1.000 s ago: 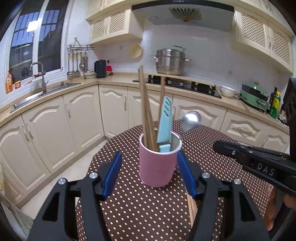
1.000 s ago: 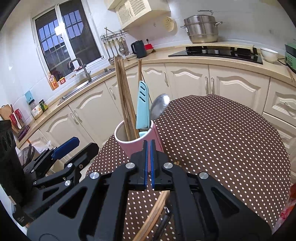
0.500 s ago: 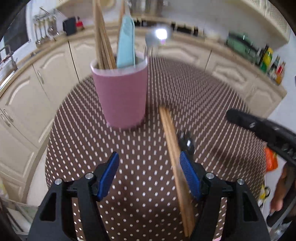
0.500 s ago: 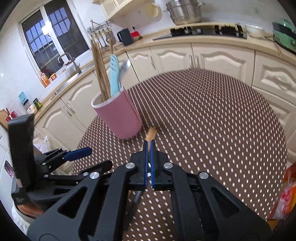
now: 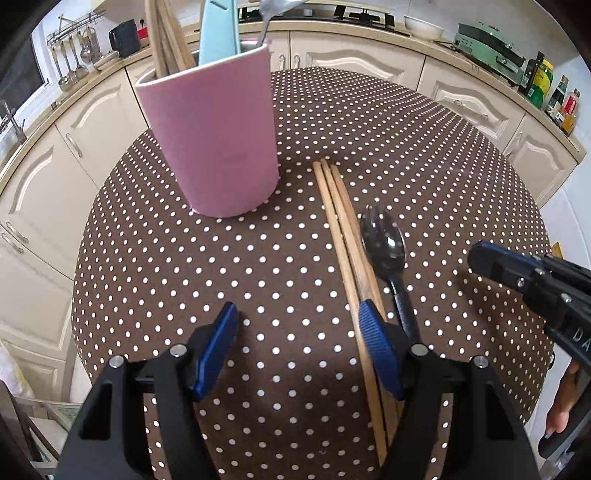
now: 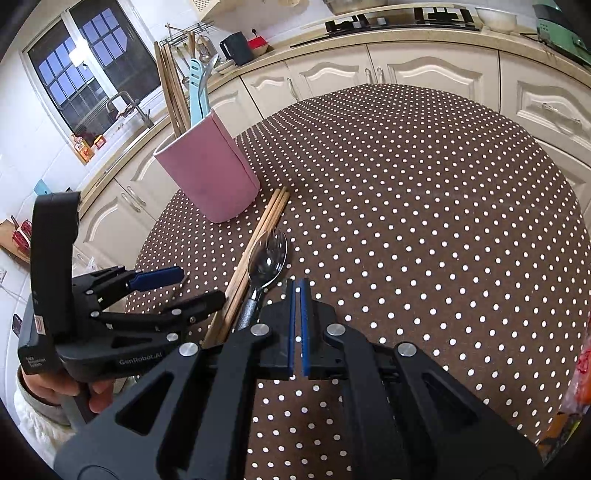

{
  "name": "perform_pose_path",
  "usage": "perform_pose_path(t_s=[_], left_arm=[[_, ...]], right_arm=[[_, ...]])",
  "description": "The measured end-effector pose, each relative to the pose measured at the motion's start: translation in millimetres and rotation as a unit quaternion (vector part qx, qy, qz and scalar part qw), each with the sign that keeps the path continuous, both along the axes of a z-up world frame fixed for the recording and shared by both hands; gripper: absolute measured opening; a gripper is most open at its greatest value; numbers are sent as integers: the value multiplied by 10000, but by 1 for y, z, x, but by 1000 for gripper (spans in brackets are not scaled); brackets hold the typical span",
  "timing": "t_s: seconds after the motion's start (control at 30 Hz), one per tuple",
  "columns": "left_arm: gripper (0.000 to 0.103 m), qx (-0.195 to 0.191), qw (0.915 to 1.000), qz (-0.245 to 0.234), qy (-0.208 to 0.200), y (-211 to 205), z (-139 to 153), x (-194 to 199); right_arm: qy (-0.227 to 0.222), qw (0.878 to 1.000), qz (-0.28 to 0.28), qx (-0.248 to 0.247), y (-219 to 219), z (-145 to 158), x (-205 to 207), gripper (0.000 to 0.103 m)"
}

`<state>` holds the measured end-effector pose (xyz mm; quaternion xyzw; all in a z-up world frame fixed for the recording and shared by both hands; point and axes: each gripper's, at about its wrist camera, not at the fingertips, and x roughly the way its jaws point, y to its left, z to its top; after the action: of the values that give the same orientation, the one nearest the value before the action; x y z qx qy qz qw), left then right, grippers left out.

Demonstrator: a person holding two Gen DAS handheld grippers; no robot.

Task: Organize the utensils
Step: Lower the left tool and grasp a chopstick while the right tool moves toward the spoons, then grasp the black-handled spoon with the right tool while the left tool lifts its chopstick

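Note:
A pink cup (image 5: pixel 207 140) stands on the dotted tablecloth (image 5: pixel 258 258) and holds wooden chopsticks, a light-blue utensil (image 5: pixel 218 33) and a metal spoon. Loose wooden chopsticks (image 5: pixel 345 240) lie on the cloth to its right. Beside them is a shiny spork (image 5: pixel 384 240) with a black handle. My left gripper (image 5: pixel 295 328) is open, low over the cloth, and its right pad is over the loose chopsticks. My right gripper (image 6: pixel 297 295) is shut and empty, just right of the spork (image 6: pixel 267 258) handle. The cup (image 6: pixel 210 166) stands beyond the left gripper (image 6: pixel 184 288).
The round table's edge (image 5: pixel 79 266) falls off at the left, toward cream cabinets (image 5: pixel 44 177). A counter with a hob (image 6: pixel 402 18), bottles (image 5: pixel 554 92) and a green appliance (image 5: pixel 487 40) runs behind. A person's hand (image 6: pixel 48 387) holds the left gripper.
Both grippers have sunk toward the table and tipped downward. The cup, earlier between my left fingers, now stands ahead at the left. The loose chopsticks and spork have come into full view.

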<state>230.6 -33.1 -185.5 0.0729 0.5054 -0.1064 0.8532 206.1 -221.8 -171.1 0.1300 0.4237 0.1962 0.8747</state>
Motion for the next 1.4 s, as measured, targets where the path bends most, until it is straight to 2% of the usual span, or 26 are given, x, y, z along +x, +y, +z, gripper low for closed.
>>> perform_pose_path(t_s=[0.3,0.37,0.4,0.47,0.53,0.67,0.73,0.77,0.8,0.87,0.97,1.13,1.23,1.4], left_arm=[[67,279,9996,65,0,-30,-7,25],[63,238,9997,99,-49,-33,-6,32],[43,108,9999,107,-73,-32,-7,33],[27,-135,9998,147,-65,-31,-7,36],[7,-202,9997,113,-74,-31,-7,36],[6,-499,9985,216,44,-18,-9,33],[6,-519,9983,265,41,-13,-10,28],[6,-544,9980,316,44,-10,-10,25],[6,-556,9979,341,49,-8,-9,21],[6,-569,9977,374,67,-1,-9,17],[6,-585,9971,467,124,5,-10,11],[6,-785,9949,581,242,25,-13,-5],[6,-767,9948,597,293,33,-11,-3],[6,-613,9959,532,410,23,-12,20]], right_arm=[[109,9999,86,-23,2,-7,-1,3],[138,9998,152,-76,6,-7,-2,3],[145,9997,178,-101,10,-7,-2,3],[142,9995,227,-144,16,-6,-4,3],[176,9992,264,-249,26,-5,-3,3],[284,9980,287,-481,39,-8,3,5],[325,9976,286,-542,46,-10,5,24],[301,9976,262,-559,48,-9,5,45],[224,9976,246,-612,52,-8,4,49],[187,9956,163,-905,60,-8,6,49],[217,9945,66,-1027,64,-9,11,49],[236,9905,49,-1355,74,-10,18,40],[290,9872,132,-1565,83,-10,20,40],[379,9789,450,-1959,98,-11,26,35]])
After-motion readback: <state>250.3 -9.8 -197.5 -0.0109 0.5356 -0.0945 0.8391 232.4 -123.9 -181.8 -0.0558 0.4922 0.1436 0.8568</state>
